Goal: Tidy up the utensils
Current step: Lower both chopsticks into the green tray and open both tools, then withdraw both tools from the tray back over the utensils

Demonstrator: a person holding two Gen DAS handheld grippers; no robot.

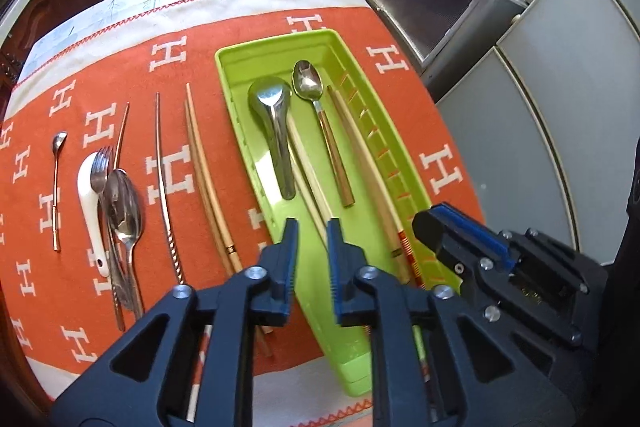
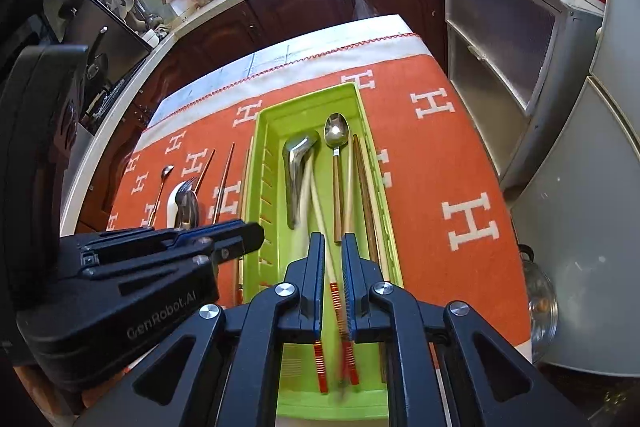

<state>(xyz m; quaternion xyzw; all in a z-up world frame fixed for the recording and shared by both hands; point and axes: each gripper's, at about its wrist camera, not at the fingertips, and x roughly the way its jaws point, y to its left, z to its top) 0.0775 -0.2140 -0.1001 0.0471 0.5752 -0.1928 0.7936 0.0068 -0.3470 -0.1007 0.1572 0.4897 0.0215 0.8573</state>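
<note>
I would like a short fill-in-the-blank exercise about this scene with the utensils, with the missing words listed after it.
1. The tray that holds the sorted utensils is ____ in colour.
2. The fork lies on the ____ cloth, outside the tray.
3. The large metal spoon lies ____ the tray.
4. The white spoon lies to the ____ of the tray in the left wrist view.

Missing words: green; orange; inside; left
</note>
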